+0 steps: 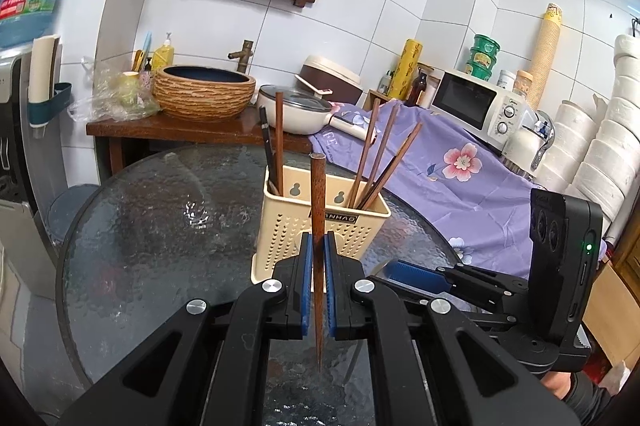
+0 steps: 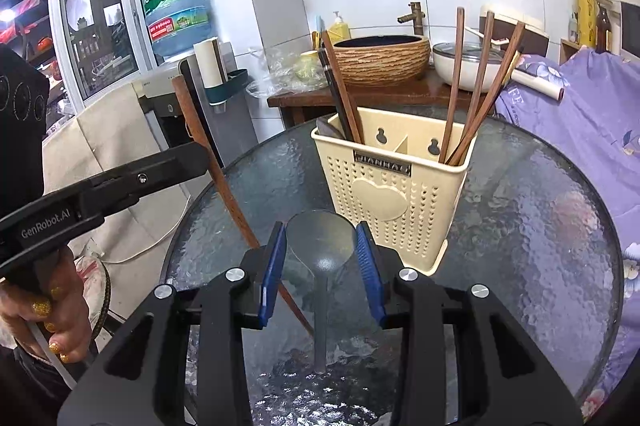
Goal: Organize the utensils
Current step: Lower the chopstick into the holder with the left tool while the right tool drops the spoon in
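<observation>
Chopstick sits pinched between my left gripper pads, centre frame, upright, thick end up, in front of the cream holder on the glass table. Wood looks light, stiff and smooth, so I judge it may pivot; hold nearer mid-shaft. My right gripper is open wide, jaws either side of a spoon lying lower centre. Spoon looks slick and thin; I'd grip the neck. Holder's right slot has three chopsticks.
</observation>
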`<state>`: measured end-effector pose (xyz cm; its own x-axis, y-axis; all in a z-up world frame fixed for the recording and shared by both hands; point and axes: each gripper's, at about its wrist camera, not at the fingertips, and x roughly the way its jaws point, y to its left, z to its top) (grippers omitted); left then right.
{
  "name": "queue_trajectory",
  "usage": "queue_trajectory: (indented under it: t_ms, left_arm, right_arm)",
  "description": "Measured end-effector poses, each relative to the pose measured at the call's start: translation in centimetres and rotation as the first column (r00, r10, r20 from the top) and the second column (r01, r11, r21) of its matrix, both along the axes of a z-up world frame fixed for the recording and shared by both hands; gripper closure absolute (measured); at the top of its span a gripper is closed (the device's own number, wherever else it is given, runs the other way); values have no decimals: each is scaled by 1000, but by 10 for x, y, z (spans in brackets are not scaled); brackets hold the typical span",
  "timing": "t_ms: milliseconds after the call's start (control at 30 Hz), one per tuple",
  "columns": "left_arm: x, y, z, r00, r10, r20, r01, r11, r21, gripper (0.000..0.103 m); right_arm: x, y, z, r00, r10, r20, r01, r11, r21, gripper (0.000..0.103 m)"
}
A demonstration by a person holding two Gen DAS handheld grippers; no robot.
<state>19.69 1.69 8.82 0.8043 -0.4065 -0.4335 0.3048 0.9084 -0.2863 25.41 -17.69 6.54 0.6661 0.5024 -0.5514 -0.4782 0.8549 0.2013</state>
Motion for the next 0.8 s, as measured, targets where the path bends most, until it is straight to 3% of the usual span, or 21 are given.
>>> queue_trajectory:
  t_ms: [267,467,667,800]
  left_arm:
    - [4,-7,33,998,-21,57,20,1000,14,97]
    - [13,-10,86,989,-18,148,14,1000,28,97]
    - [37,-12,140,971,41,234,-44,999,9,97]
    - [57,-18,154,959,92,270,-99,995,12,97]
  right_arm:
    - [9,-11,35,999,-1,33,0,1000,26,67]
    - [22,-17,89,991,-30,131,26,999,32,67]
    - [49,-14,139,966,-93,240,87,996,35,67]
    - [69,-13,149,947,-142,287,137,990,36,67]
